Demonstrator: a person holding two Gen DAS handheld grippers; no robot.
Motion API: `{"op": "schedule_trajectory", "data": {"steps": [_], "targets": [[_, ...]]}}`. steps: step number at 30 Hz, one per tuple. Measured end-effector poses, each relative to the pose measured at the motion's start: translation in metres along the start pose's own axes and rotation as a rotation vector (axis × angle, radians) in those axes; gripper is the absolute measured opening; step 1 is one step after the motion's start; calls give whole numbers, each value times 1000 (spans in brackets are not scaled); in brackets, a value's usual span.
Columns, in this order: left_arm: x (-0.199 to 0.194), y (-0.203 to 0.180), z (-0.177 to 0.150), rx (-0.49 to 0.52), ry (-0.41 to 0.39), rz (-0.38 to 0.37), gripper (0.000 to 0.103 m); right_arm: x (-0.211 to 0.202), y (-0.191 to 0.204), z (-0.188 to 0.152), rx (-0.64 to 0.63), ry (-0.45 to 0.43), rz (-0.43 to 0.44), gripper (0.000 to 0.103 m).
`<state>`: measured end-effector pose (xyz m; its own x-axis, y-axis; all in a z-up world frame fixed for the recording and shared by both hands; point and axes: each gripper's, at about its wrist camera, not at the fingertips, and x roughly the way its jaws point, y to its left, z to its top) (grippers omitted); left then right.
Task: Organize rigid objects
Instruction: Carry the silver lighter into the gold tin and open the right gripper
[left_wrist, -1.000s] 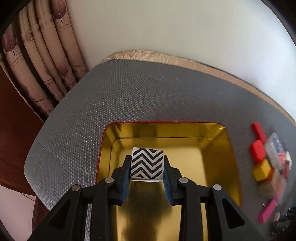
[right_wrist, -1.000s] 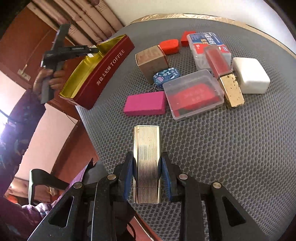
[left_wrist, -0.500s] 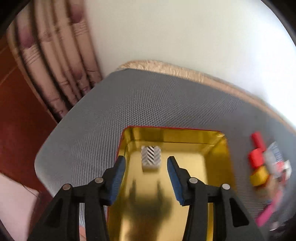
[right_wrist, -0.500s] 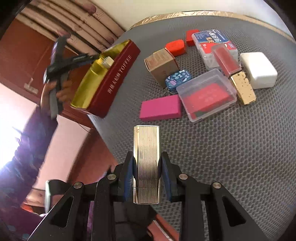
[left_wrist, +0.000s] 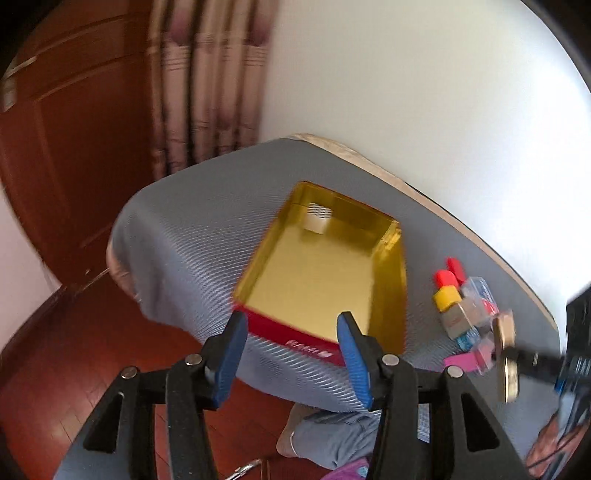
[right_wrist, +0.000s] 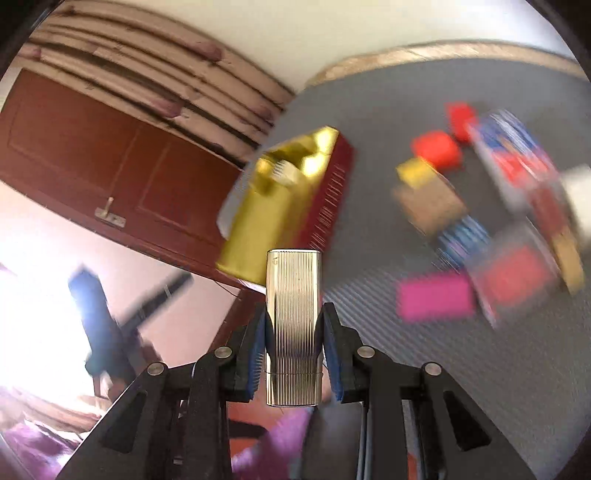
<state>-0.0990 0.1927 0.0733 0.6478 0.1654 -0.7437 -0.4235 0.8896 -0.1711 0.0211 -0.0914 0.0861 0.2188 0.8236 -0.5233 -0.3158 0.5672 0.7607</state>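
Observation:
A red tin with a gold inside (left_wrist: 314, 288) lies open on the grey table mat. A block with a black-and-white zigzag top (left_wrist: 319, 218) rests in the tin's far corner. My left gripper (left_wrist: 291, 325) hangs back from the tin's near red wall. Its jaws are opening and nothing is between them. My right gripper (right_wrist: 294, 317) is shut on a ribbed metallic case (right_wrist: 293, 325), held off the table. Beyond the case are the tin (right_wrist: 328, 192) and the zigzag block (right_wrist: 286, 171). The held case (left_wrist: 506, 354) also shows at the right of the left wrist view.
Loose items crowd the mat right of the tin: a pink box (right_wrist: 436, 297), a clear case with red inside (right_wrist: 513, 273), a brown box (right_wrist: 428, 203), a yellow block (right_wrist: 417, 171) and red pieces (right_wrist: 437, 147). A wooden door (left_wrist: 74, 166) and curtain (left_wrist: 207, 92) stand behind.
My left gripper let go of the zigzag block inside the tin, opened, and pulled back and up. My right gripper lifted the ribbed case off the mat.

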Motion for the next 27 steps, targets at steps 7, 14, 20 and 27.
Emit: {"op": "schedule_trajectory", "data": {"steps": [7, 14, 20, 27], "targets": [[-1, 17, -4, -24, -92, 106, 52, 102, -8, 108, -56, 10, 2, 27], [14, 15, -4, 44, -59, 87, 52, 181, -6, 156, -65, 61, -151, 27], [20, 17, -1, 55, -45, 74, 52, 214, -13, 166, -61, 85, -265, 27], [27, 25, 2, 39, -16, 63, 52, 226, -16, 179, -60, 68, -340, 36]]}}
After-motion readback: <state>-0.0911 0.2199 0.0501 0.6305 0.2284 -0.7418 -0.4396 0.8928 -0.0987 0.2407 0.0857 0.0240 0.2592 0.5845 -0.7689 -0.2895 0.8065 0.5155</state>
